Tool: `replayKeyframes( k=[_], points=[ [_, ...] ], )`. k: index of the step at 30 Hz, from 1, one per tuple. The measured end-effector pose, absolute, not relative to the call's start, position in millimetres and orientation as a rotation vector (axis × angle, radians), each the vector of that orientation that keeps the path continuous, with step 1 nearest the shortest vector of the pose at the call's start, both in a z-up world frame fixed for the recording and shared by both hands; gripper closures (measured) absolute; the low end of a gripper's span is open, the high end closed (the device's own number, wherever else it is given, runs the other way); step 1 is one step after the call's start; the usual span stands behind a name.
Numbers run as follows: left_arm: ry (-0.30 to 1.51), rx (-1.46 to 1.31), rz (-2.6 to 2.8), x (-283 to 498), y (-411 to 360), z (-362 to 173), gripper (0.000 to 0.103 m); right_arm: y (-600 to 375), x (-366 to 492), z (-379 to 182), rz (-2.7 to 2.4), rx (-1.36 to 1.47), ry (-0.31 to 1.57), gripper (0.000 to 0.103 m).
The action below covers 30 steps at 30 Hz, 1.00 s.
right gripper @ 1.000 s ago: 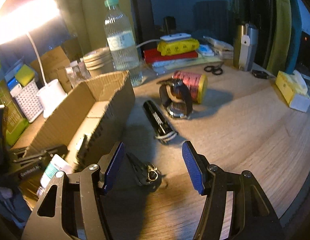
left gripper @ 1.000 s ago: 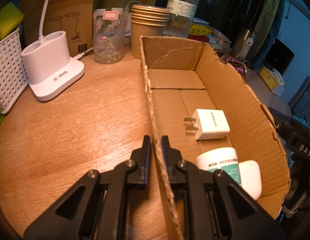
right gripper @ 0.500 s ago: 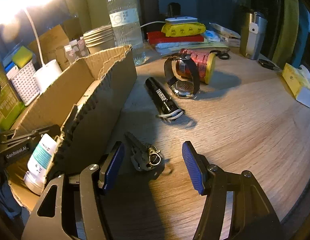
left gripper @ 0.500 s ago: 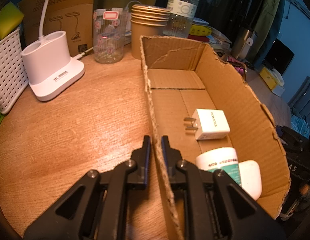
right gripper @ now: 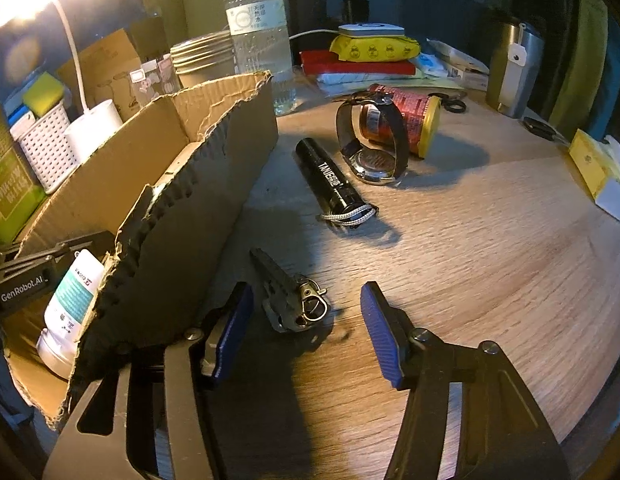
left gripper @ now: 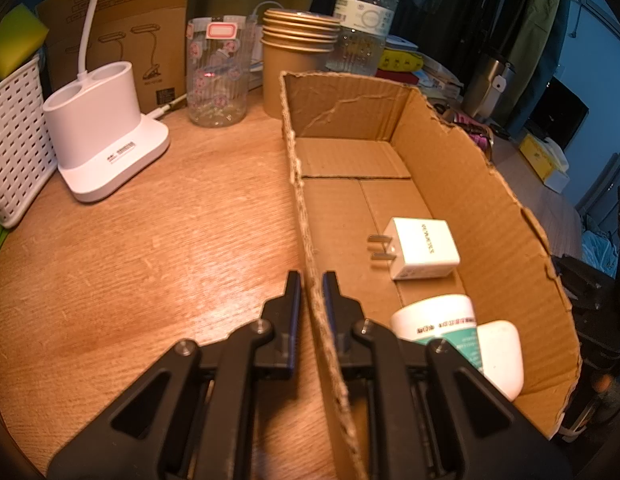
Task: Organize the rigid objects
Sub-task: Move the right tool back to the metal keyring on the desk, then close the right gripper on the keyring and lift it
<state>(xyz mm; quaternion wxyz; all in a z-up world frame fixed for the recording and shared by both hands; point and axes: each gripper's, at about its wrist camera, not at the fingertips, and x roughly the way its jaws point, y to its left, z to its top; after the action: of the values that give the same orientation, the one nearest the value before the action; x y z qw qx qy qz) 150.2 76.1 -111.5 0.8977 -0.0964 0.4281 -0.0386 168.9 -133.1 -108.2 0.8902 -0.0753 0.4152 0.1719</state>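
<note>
My left gripper [left gripper: 311, 280] is shut on the near left wall of the cardboard box [left gripper: 485, 208]. The box holds a white plug charger [left gripper: 423, 248], a white and teal tube [left gripper: 441, 320] and a white case [left gripper: 501, 352]. My right gripper [right gripper: 306, 304] is open, just above the table, with a folded metal multitool [right gripper: 288, 296] lying between its blue pads. A black flashlight [right gripper: 329, 178], a wristwatch [right gripper: 369, 144] and a red can [right gripper: 401, 124] lie farther off on the table. The box [right gripper: 182, 200] stands to the left of the right gripper.
A white lamp base [left gripper: 102, 140], a white basket [left gripper: 14, 140], a patterned glass [left gripper: 216, 76], stacked paper cups [left gripper: 298, 60] and a water bottle [left gripper: 365, 16] stand behind the box. A steel mug [right gripper: 513, 68], scissors [right gripper: 449, 102] and a yellow tissue box [right gripper: 601, 176] are at the right.
My right gripper has moved forward and down, so the multitool now lies between its open fingers. The left gripper has kept its hold on the box wall.
</note>
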Motion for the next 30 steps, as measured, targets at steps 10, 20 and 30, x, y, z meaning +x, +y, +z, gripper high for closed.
replayKeyframes(
  k=[10, 20, 30],
  points=[
    [0.887, -0.200, -0.080, 150, 76, -112, 0.091, -129, 164, -108, 0.368, -0.193, 0.832, 0.079],
    [0.887, -0.200, -0.080, 150, 76, -112, 0.091, -132, 162, -103, 0.381, -0.181, 0.797, 0.093],
    [0.887, -0.200, -0.080, 150, 76, -112, 0.091, -136, 157, -91, 0.373, -0.171, 0.756, 0.093]
  ],
)
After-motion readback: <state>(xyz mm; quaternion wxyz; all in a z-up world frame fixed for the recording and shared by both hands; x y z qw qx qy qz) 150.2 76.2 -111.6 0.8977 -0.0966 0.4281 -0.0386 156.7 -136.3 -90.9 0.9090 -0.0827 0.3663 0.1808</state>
